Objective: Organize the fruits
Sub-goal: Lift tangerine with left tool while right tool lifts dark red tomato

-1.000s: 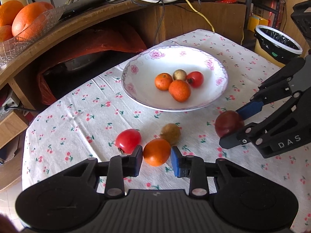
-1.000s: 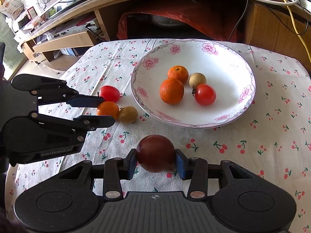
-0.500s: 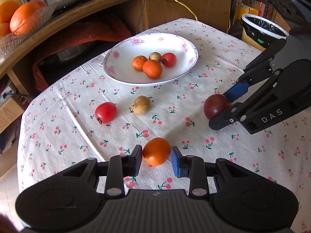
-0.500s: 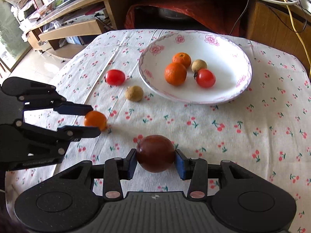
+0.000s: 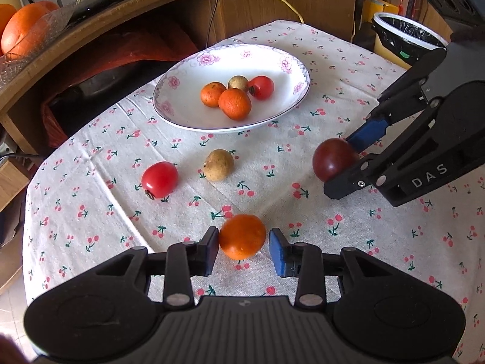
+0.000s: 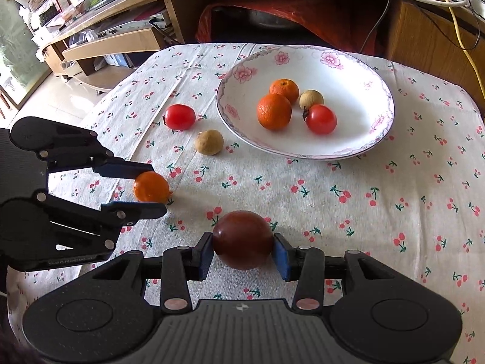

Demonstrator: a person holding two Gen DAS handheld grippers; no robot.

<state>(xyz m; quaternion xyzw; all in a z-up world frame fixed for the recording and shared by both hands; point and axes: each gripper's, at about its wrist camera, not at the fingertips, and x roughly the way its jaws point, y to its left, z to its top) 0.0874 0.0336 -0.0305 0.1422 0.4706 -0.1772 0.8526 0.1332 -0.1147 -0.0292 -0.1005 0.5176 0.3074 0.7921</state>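
My left gripper (image 5: 243,247) holds a small orange (image 5: 242,236) between its pads, with a slight gap at the right pad; it also shows in the right wrist view (image 6: 151,187). My right gripper (image 6: 242,250) is shut on a dark red plum (image 6: 242,239), which also shows in the left wrist view (image 5: 333,159). A white flowered bowl (image 5: 182,112) holds two oranges, a red tomato and a brown longan. On the cloth lie a red tomato (image 5: 159,179) and a brown longan (image 5: 218,169).
A cherry-print tablecloth (image 5: 91,212) covers the table. Behind it is a wooden shelf with cables and a glass dish of large oranges (image 5: 18,33). A lined waste bin (image 5: 406,38) stands at the far right. The floor drops off at the left edge.
Both grippers have pulled back from the bowl, carrying the orange and the plum. The left jaws have loosened slightly around the orange.
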